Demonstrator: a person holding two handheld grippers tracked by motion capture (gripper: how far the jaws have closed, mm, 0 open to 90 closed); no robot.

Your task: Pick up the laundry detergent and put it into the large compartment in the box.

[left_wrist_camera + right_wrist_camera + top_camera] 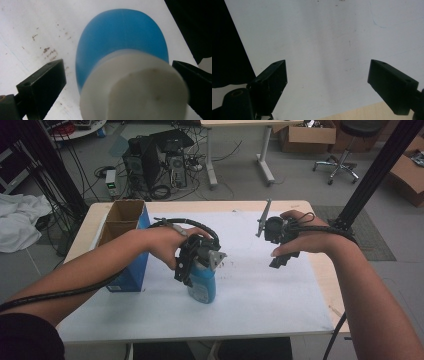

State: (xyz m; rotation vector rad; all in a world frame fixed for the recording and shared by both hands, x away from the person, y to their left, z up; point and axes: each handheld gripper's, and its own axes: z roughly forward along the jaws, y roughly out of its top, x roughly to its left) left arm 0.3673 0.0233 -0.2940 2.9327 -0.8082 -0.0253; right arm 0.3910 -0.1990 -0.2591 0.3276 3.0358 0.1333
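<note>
Bottle (122, 50) btwn left gripper (117, 82) jaws (untouched)

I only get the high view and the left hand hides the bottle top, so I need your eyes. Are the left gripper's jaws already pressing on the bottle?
Observer: No. In the left gripper view the left gripper straddles the white cap with a gap at the left jaw.
Operator: Is the blue bottle upright?
Observer: Yes, the blue bottle stands on the white sheet, seen cap-first from above.
Operator: And the right gripper?
Observer: The right gripper is open, nothing between its jaws, just sheet below.
</note>
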